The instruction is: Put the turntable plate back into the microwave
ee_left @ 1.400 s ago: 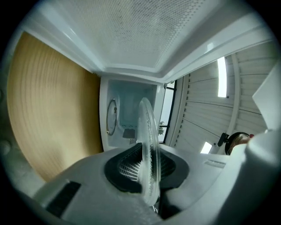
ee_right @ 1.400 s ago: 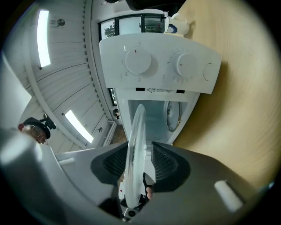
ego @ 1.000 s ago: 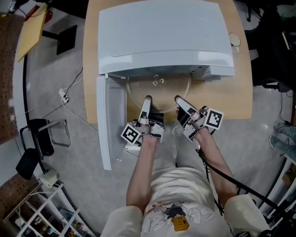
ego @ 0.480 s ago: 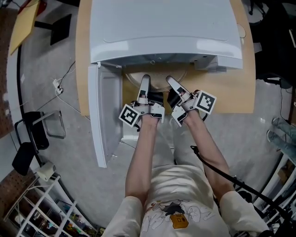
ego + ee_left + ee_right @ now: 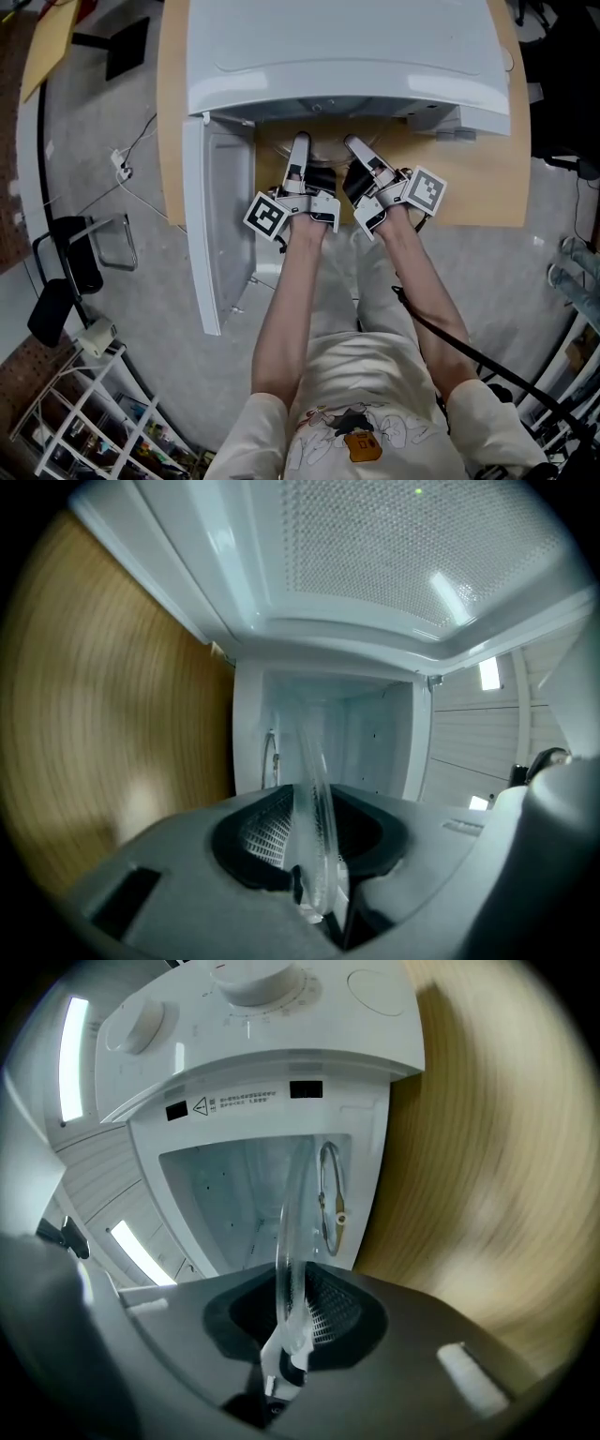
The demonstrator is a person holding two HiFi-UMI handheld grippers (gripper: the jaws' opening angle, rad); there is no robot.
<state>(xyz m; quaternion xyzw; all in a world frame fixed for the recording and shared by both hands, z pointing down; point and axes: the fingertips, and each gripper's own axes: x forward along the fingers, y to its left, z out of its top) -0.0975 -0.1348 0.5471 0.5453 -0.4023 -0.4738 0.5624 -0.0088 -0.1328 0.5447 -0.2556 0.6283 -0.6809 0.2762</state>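
Now the white microwave (image 5: pixel 347 47) fills the 12 o'clock part of the head view. It stands on a wooden desk (image 5: pixel 483 187), with its door (image 5: pixel 220 234) swung open and reaching toward 7 o'clock. Both grippers point toward 12 o'clock into the open cavity. The left gripper (image 5: pixel 300 141) sits just at 9 o'clock of the right gripper (image 5: pixel 353 144).

The clear glass turntable plate (image 5: pixel 286 1241) lies mostly under the microwave's top edge, in the mouth of the cavity. From above, only a pale sliver of it shows between the two grippers.

In the left gripper view the plate's rim runs edge-on between the jaws. These have just been opening and stand clear of the glass on either side. In the right gripper view the rim also sits between the jaws. These are closed on it, having just eased slightly wider. A round dial (image 5: pixel 258 979) sits on the control panel at 12 o'clock of that view.
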